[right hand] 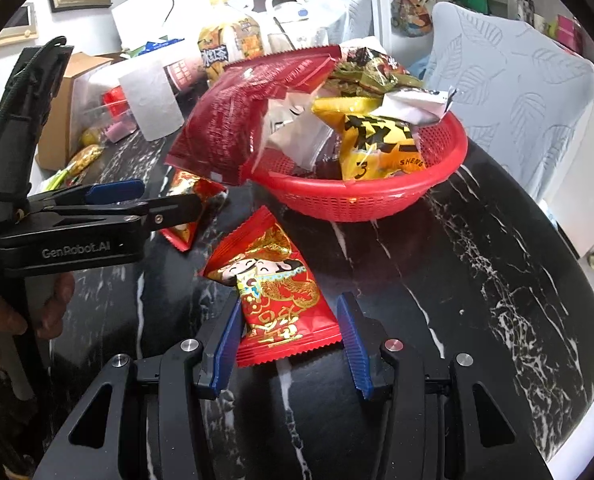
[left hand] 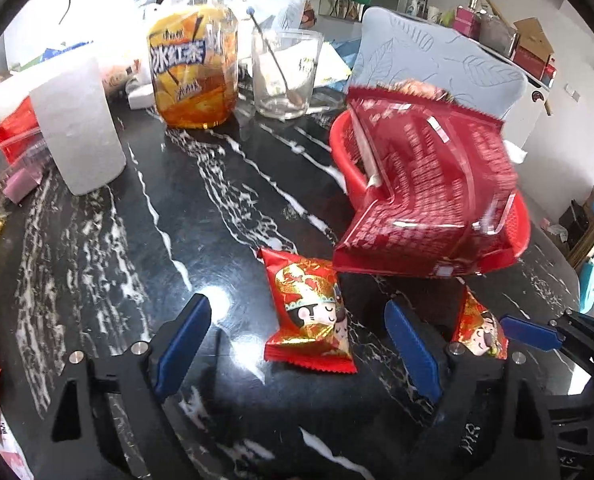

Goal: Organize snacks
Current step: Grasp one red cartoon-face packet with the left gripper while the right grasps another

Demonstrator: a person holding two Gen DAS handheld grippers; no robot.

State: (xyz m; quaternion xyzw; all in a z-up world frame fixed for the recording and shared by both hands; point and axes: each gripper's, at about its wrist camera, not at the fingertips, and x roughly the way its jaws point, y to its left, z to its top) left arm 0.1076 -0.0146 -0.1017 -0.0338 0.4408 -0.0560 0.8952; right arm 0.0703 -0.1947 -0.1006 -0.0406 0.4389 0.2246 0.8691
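while left gripper (left hand: 297, 344) gapes empty, right gripper (right hand: 287, 346) clamps red snack packet (right hand: 281, 300)

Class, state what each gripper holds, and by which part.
Right gripper grips the red cartoon packet by its near end; left gripper holds nothing, jaws open.

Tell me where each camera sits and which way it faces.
Left wrist: on the left gripper, angled down across the black marble table toward the iced tea bottle and red basket; its own open jaws show, plus the right gripper tip at the right edge.
Right wrist: on the right gripper, angled down toward the basket; its jaws are closed on a small red snack packet; the left gripper and the hand holding it show at left.
Shared: basket, large red bag, bottle, both grippers.
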